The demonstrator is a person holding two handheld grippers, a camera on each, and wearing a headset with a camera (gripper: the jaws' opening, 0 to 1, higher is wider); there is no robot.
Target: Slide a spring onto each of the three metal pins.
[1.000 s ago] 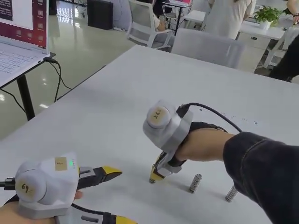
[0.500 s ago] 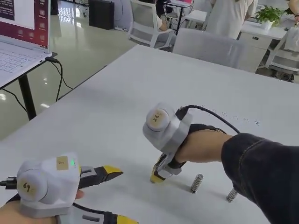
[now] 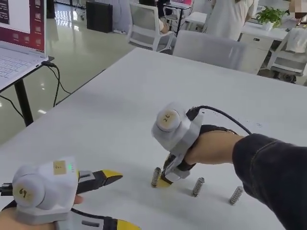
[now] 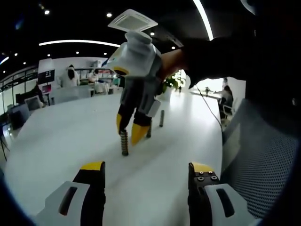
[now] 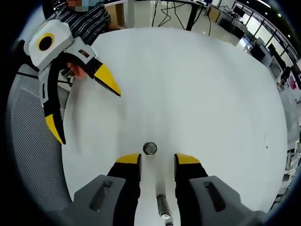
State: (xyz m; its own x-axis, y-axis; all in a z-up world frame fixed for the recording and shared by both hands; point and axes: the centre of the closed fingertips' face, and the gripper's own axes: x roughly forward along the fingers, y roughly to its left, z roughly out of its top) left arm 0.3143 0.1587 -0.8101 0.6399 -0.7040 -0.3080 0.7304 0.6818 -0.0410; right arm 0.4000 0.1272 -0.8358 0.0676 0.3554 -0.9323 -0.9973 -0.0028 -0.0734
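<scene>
**Wrapping up the last of the three**

Nearest the person, the left tool [image 3: 128, 201] lies low over the worktop [image 3: 144, 110]. Its yellow-tipped jaws are spread wide and hold nothing. It points toward the right tool and takes no part in the work, with bare worktop ahead of its jaws.

Beyond it, the right tool [image 3: 165, 181] points steeply down, its tips at or just above the worktop; I cannot tell which. In the right gripper view its jaws stand a narrow gap apart with nothing between the tips. The nearest spring [image 3: 156, 176] stands upright just beside those tips, on the side toward the left tool. Seen end-on in the right gripper view, it sits just beyond the tips and slightly off the middle of the gap. Whether a tip brushes it I cannot tell.

On the right tool's other side, away from the left tool, the second spring [image 3: 198, 186] stands near. The third spring [image 3: 235, 195] is further out again, close by the person's dark sleeve [image 3: 273, 177].

All three springs stand on end, which suggests each sits on a pin, though the coils hide the pins themselves. I judge that the last spring is on and the step in hand is the release. The next move calls for drawing the right tool back along its own line, jaws apart, so that neither tip snags or tilts the nearest spring. After that, a look to confirm it sits fully down.
</scene>
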